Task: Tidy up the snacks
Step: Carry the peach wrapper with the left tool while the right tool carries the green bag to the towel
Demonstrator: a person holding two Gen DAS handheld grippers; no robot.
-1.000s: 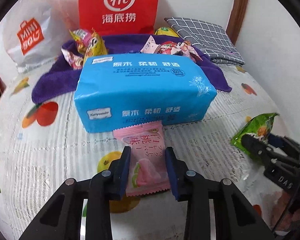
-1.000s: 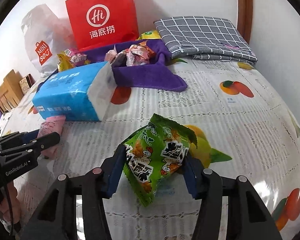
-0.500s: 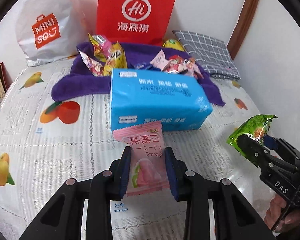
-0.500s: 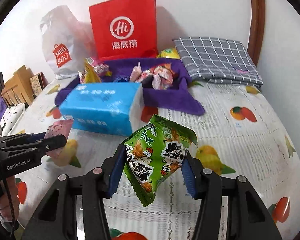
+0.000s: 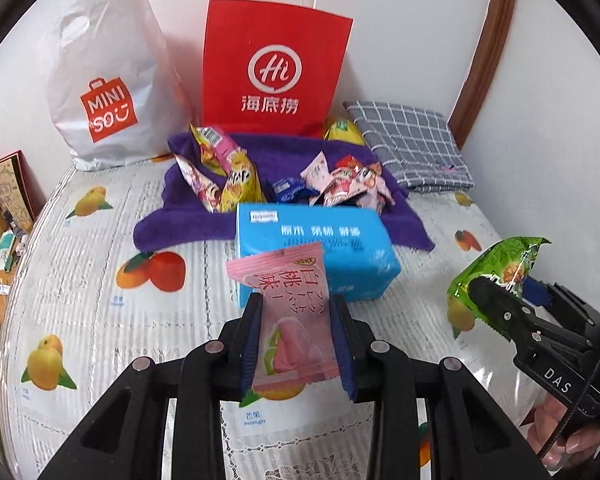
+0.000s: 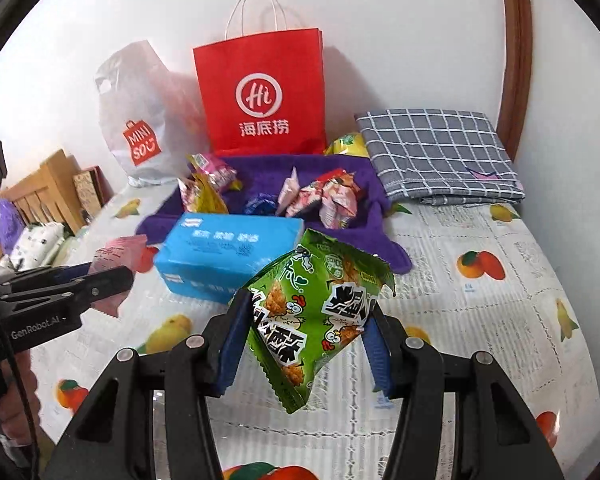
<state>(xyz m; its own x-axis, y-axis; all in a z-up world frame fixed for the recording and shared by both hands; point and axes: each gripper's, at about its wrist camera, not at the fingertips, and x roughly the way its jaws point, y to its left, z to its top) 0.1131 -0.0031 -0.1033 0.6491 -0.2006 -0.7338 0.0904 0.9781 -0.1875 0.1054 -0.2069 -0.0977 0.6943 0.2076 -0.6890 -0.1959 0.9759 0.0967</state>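
Observation:
My left gripper [image 5: 300, 340] is shut on a pink peach snack packet [image 5: 290, 320] and holds it above the bed. It also shows at the left of the right wrist view [image 6: 112, 276]. My right gripper [image 6: 304, 344] is shut on a green snack bag [image 6: 316, 316], lifted clear of the bed; the bag also shows in the left wrist view [image 5: 500, 268]. Several more snack packets [image 5: 340, 184] lie on a purple towel [image 5: 268, 160] further back. A blue tissue pack [image 5: 320, 248] lies in front of the towel.
A red paper bag [image 5: 272, 72] and a white Miniso bag [image 5: 108, 92] stand against the wall. A folded grey checked cloth [image 6: 436, 152] lies at the back right. The bed has a fruit-print cover [image 6: 480, 320]. Wooden furniture [image 6: 48, 192] stands at the left.
Both grippers have risen and pulled back from the tissue pack, lifting the pink packet and the green bag off the bed. More of the bags and wall shows now.

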